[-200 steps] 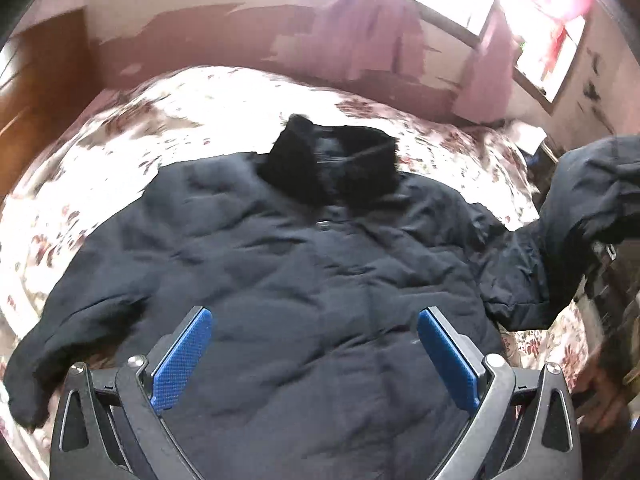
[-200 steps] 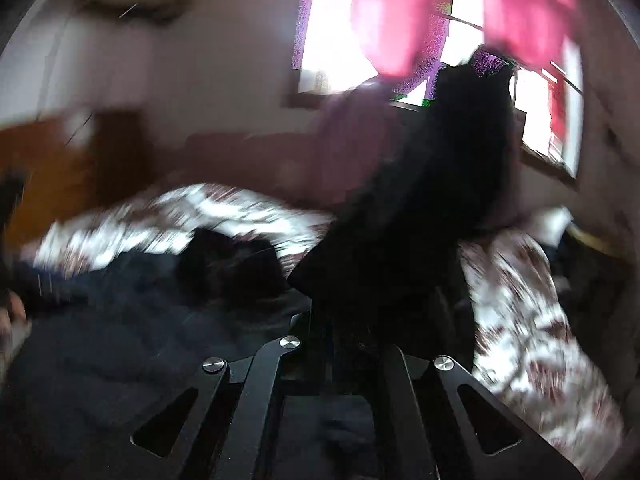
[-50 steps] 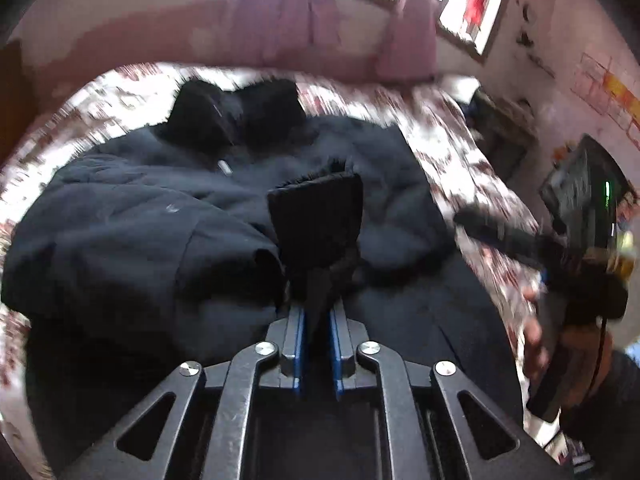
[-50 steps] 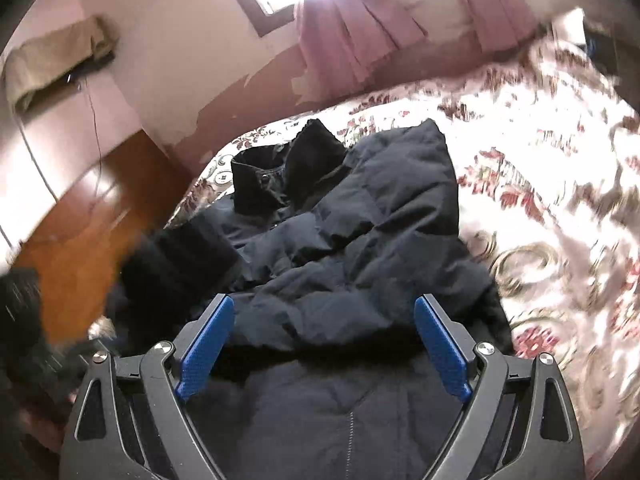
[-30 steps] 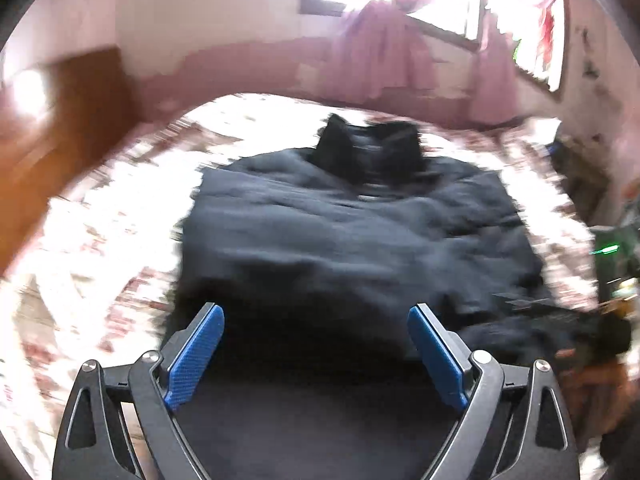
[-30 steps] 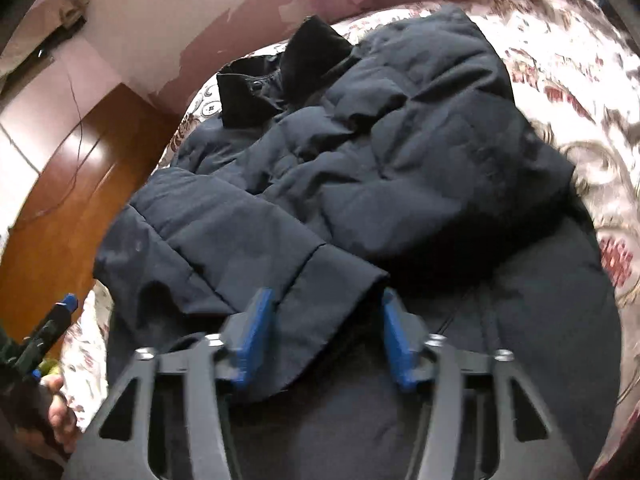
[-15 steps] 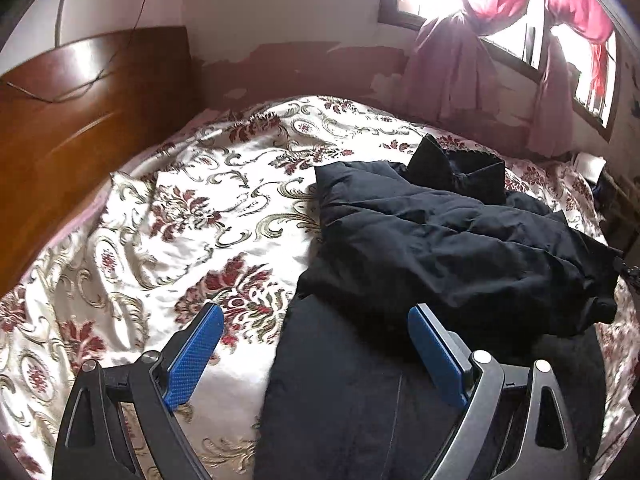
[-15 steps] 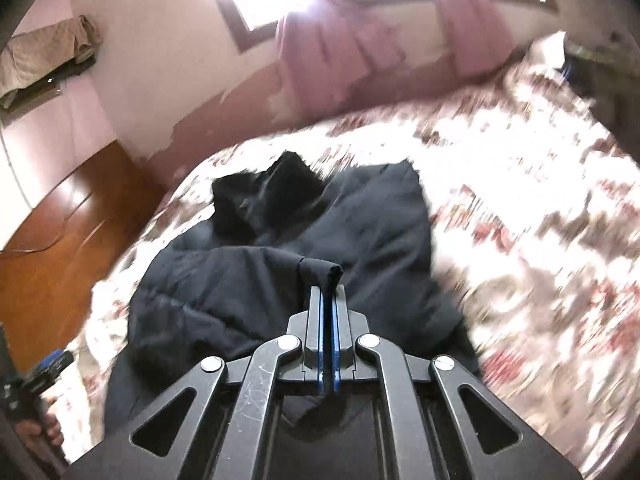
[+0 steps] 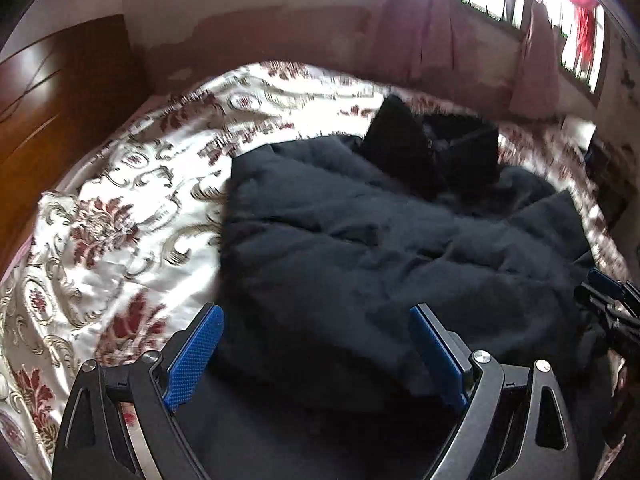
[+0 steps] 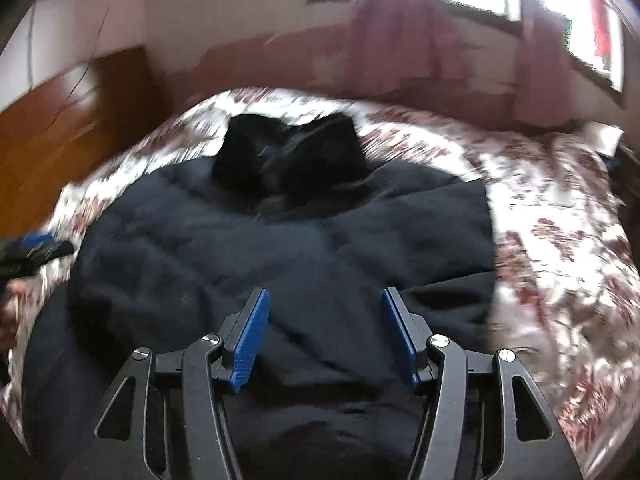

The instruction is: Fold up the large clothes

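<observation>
Floral bedding (image 9: 120,208) in cream and dark red covers a bed set against a wooden headboard (image 9: 52,92), with pink curtains (image 9: 420,36) hanging at bright windows on the far wall. Over its near side the left gripper (image 9: 316,354) hovers with its blue pads (image 9: 194,356) spread wide and nothing between them; its left pad sits over bare bedding and its right pad over dark cloth. The right gripper (image 10: 324,336) has just been opening and now stands about half open, its blue pads (image 10: 250,338) apart over the fabric with no cloth pinched between them. Below both lies the dark padded jacket (image 10: 280,264), spread on the middle of the bed with its sleeves folded in across the body and its black collar (image 10: 288,156) at the far end, toward the curtains. At the right edge of the left wrist view the tip of the right gripper shows beside the jacket's right side.
</observation>
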Motion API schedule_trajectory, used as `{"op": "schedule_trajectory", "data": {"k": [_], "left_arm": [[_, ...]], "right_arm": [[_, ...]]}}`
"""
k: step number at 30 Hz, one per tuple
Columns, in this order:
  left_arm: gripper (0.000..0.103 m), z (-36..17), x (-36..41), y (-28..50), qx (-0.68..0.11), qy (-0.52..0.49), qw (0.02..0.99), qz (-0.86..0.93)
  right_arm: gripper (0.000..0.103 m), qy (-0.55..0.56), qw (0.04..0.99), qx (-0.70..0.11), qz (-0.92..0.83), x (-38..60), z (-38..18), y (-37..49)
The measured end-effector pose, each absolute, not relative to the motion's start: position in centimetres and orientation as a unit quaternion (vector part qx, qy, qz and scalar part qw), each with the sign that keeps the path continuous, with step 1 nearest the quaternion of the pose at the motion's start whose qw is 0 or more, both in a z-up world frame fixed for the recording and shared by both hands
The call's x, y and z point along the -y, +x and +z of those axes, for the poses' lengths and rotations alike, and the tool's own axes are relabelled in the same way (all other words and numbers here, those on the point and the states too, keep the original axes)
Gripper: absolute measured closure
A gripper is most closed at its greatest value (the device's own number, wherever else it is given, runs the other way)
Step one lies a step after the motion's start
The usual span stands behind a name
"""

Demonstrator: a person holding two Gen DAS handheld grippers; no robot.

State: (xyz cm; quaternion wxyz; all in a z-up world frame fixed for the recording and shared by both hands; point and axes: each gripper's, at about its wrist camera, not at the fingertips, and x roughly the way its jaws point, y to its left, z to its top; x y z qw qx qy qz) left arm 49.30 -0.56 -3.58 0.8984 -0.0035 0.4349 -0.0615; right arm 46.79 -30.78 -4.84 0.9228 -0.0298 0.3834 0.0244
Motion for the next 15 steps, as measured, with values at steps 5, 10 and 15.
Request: {"op": "schedule_trajectory", "data": {"k": [5, 10, 15], "left_arm": [[0.008, -7.2, 1.5, 50.2, -0.462, 0.009, 0.885, -0.055], [0.004, -7.9, 1.7, 50.2, -0.466, 0.015, 0.883, -0.050], [0.000, -7.9, 1.4, 50.3, -0.467, 0.007, 0.883, -0.045]], "right_arm": [[0.050, -0.033, 0.906, -0.420, 0.036, 30.2, -8.3, 47.3], [0.050, -0.015, 0.900, -0.434, 0.042, 30.7, -9.4, 48.0], [0.049, -0.013, 0.900, -0.433, 0.042, 30.6, -10.1, 47.8]]}}
